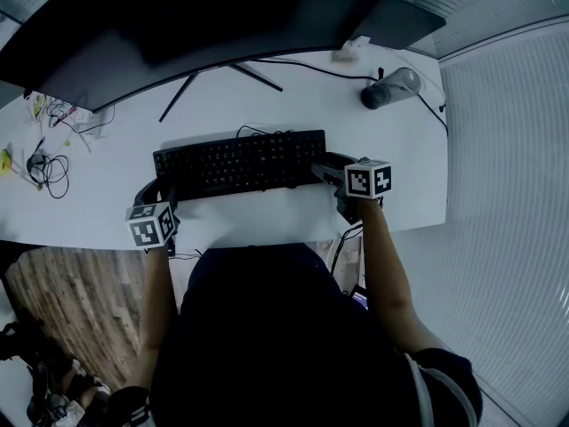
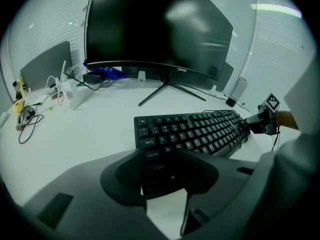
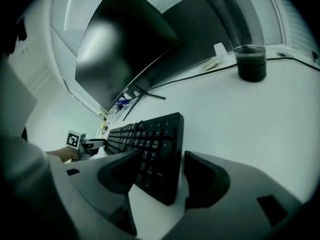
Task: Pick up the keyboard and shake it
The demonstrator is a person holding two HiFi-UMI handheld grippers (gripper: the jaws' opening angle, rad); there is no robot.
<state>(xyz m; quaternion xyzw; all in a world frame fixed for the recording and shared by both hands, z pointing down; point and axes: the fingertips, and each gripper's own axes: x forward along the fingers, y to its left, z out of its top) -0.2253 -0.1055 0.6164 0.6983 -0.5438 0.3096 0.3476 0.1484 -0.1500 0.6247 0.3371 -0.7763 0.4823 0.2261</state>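
Two grippers are sitting at opposite ends of one keyboard (image 1: pixel 240 161). It appears to be lying flat on the white desk (image 1: pixel 293 105), with its long side running from 9 to 3 o'clock in the head view, directly in front of the person.

Left gripper (image 2: pixel 162 171):
- It is sitting at the keyboard's 8 o'clock corner.
- In its own view the Caps Lock/Shift corner is filling the space between the two jaws, with no gap showing on either side.
- The jaws are standing partly apart and appear to be clamping that corner.
- White desk is showing just below the keyboard's front edge.

Right gripper (image 3: pixel 160 179):
- It is sitting at the keyboard's 3 o'clock end, rolled so that the keyboard is looking tilted in its view.
- The jaws are standing wide apart and straddling the end.
- A strip of white desk is showing between the keyboard's edge and one jaw, so the pads are not pressing on it.

Surroundings:
- A curved monitor (image 1: pixel 178 25) is standing at 12 o'clock from the keyboard, its stand legs (image 1: pixel 258 76) spreading toward the keys.
- A dark cup (image 1: pixel 388 89) is standing at 2 o'clock, well apart.
- A tangle of cables (image 1: pixel 44 167) is lying at 9 o'clock, near the desk edge.
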